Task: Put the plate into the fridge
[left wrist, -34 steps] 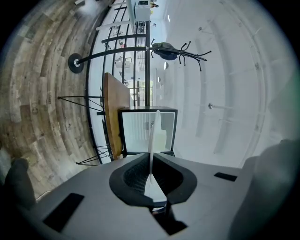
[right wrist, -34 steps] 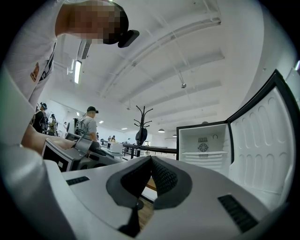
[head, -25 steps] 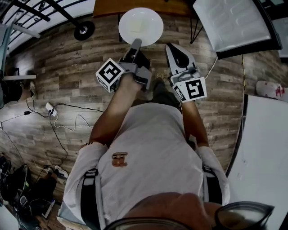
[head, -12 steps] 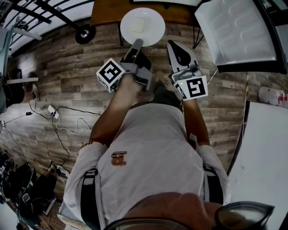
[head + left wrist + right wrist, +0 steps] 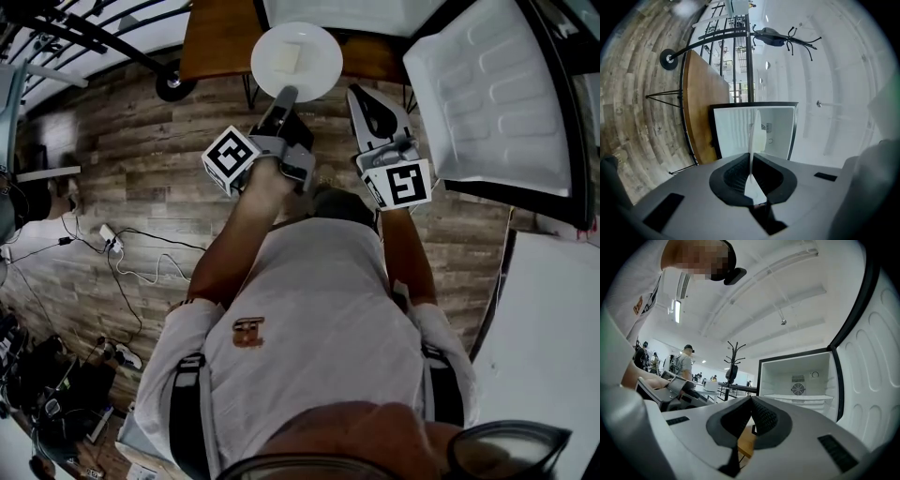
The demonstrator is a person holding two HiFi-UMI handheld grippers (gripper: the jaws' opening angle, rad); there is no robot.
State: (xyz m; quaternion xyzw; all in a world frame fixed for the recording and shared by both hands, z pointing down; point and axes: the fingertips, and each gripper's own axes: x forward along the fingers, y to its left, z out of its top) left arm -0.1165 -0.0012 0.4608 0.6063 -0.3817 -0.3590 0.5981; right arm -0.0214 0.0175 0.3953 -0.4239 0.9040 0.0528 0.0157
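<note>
Before the open fridge: plate carried by its near rim, not yet inside.
Left gripper has its jaws pinched narrow on the plate's edge and is rolled sideways so the plate lies level, probably to keep the pale square piece from sliding. Plate hangs above the wooden table, just short of the fridge opening. Right gripper rides beside it, jaws together, nothing between them. Fridge door stands wide at right, leaving the way in free. Wood-plank floor; cables at left.
</note>
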